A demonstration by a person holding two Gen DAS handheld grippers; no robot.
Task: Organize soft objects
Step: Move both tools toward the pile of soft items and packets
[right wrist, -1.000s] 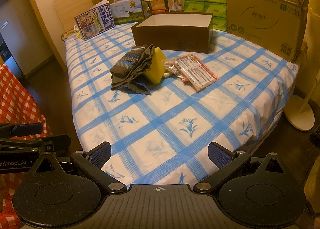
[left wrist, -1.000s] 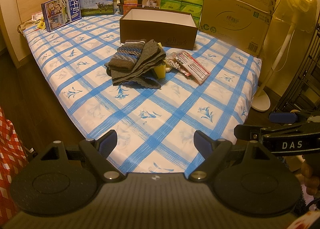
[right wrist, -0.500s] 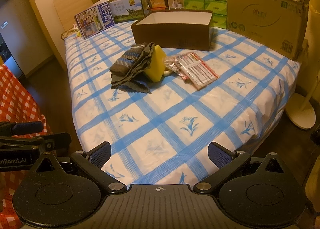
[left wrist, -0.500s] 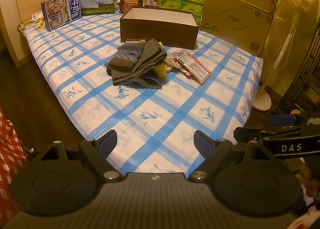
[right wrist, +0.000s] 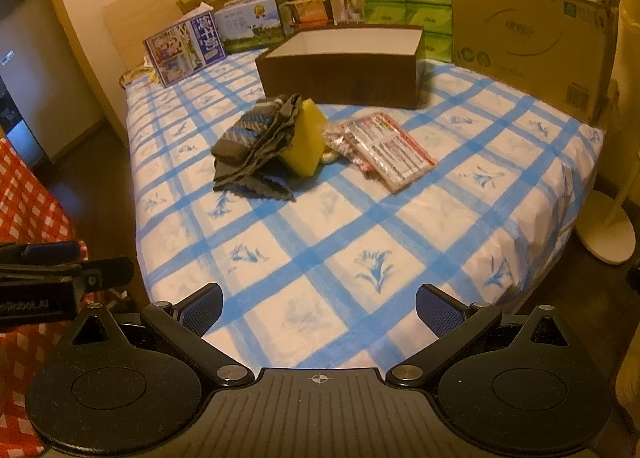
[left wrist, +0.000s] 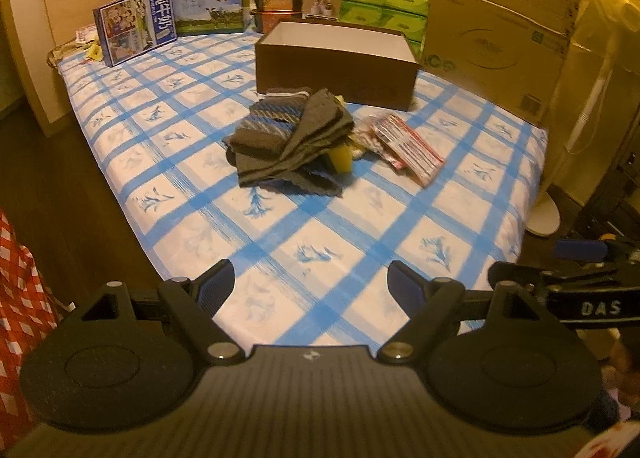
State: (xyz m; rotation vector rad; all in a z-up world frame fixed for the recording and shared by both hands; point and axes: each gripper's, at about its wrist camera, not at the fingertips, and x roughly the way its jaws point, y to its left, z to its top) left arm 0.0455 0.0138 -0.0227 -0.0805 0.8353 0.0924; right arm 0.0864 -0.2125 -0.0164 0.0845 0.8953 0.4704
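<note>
Left wrist view: a blue-checked bedsheet (left wrist: 320, 225) lies bare ahead of the left gripper (left wrist: 310, 284), jaws spread, empty. At twelve o'clock, rumpled grey cloths (left wrist: 290, 137) heap before a stiff brown box (left wrist: 336, 61).

Right wrist view: the right gripper (right wrist: 319, 308) gapes empty; a yellow sponge (right wrist: 306, 137) leans against the cloths at eleven o'clock.

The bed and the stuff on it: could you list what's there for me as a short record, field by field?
surface: bed with a blue checked sheet
soft things: pile of grey cloths in the middle, a yellow sponge partly under it
beside the pile: flat printed packet, to its right
container: open brown box behind the pile, nothing visible inside
left gripper: fingers open, holding nothing, at the near edge of the bed
right gripper: fingers open, holding nothing, at the near edge of the bed
</note>
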